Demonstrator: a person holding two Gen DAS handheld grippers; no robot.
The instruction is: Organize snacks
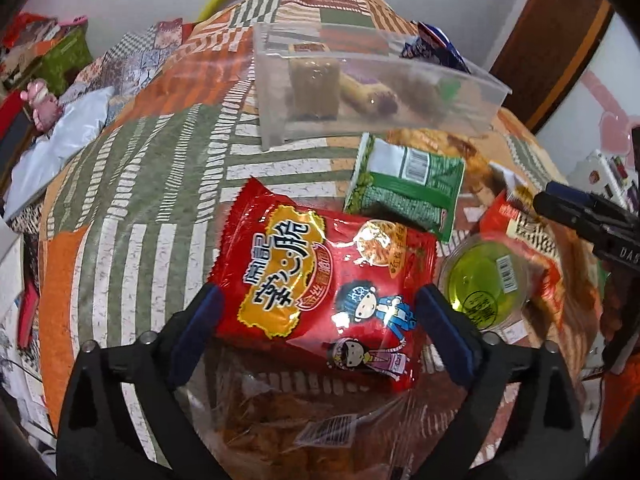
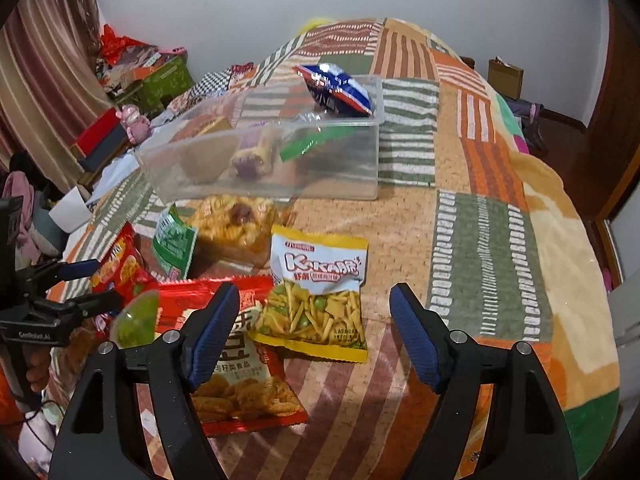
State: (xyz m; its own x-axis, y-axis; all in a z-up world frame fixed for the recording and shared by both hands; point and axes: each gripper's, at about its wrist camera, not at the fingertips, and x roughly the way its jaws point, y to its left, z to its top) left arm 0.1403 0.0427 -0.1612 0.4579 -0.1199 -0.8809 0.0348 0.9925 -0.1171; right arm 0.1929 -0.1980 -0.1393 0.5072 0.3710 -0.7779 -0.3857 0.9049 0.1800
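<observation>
In the left wrist view my left gripper [image 1: 320,320] is open, its jaws on either side of a red noodle-snack bag [image 1: 320,280] lying on the bed. A green packet [image 1: 408,188], a green jelly cup [image 1: 484,280] and a clear plastic bin [image 1: 360,80] holding several snacks lie beyond. In the right wrist view my right gripper [image 2: 312,336] is open and empty above a yellow snack bag [image 2: 316,296] and a red snack bag [image 2: 240,384]. The bin [image 2: 280,160] holds a blue packet [image 2: 336,88]. The left gripper [image 2: 80,284] shows at the left.
A patchwork blanket [image 2: 480,240] covers the bed. A clear bag of fried snacks [image 2: 236,224] lies before the bin, another [image 1: 280,420] under my left gripper. Boxes and clutter [image 2: 132,76] stand beyond the bed's left edge. A paper bag [image 2: 506,76] stands at the far right.
</observation>
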